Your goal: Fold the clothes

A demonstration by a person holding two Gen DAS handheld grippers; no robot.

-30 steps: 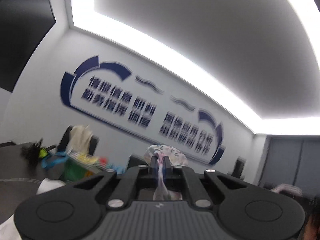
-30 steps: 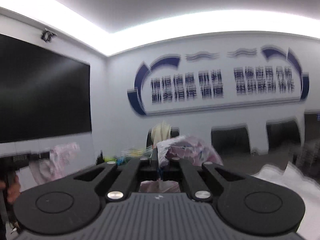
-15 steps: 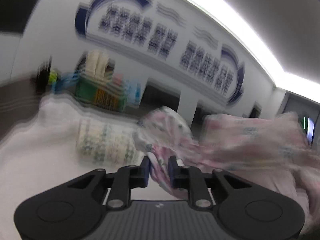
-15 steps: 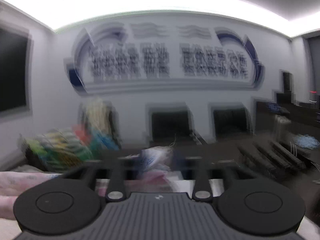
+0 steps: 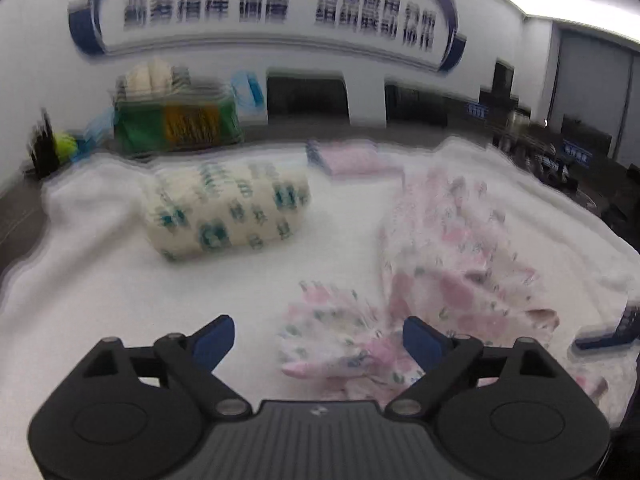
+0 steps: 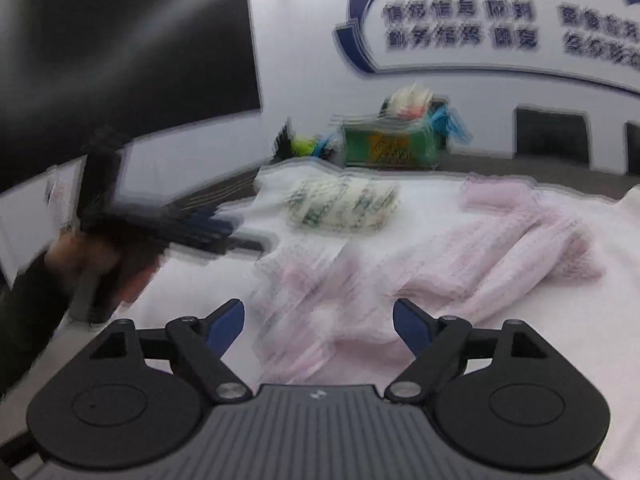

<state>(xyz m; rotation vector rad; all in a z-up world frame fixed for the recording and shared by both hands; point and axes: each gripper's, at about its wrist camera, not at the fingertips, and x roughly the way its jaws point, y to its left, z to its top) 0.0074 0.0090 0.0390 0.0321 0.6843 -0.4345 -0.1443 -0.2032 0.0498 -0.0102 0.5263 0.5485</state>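
Note:
A pink floral garment (image 5: 452, 256) lies crumpled on the white cloth-covered table (image 5: 120, 280), stretching away to the right. My left gripper (image 5: 318, 336) is open and empty just above its near bunched end. In the right wrist view the same garment (image 6: 420, 256) lies spread in front of my right gripper (image 6: 318, 322), which is open and empty above it. The left gripper and the hand that holds it show at the left of the right wrist view (image 6: 160, 224). Both views are motion-blurred.
A folded cream garment with green print (image 5: 228, 208) lies at the back left, also in the right wrist view (image 6: 344, 208). A folded pink piece (image 5: 352, 158) lies behind. A green box of items (image 5: 176, 120) stands at the table's far edge.
Both grippers swung down from facing the wall and ceiling to the table. Both were shut on the floral garment and have opened, and the garment now lies on the table.

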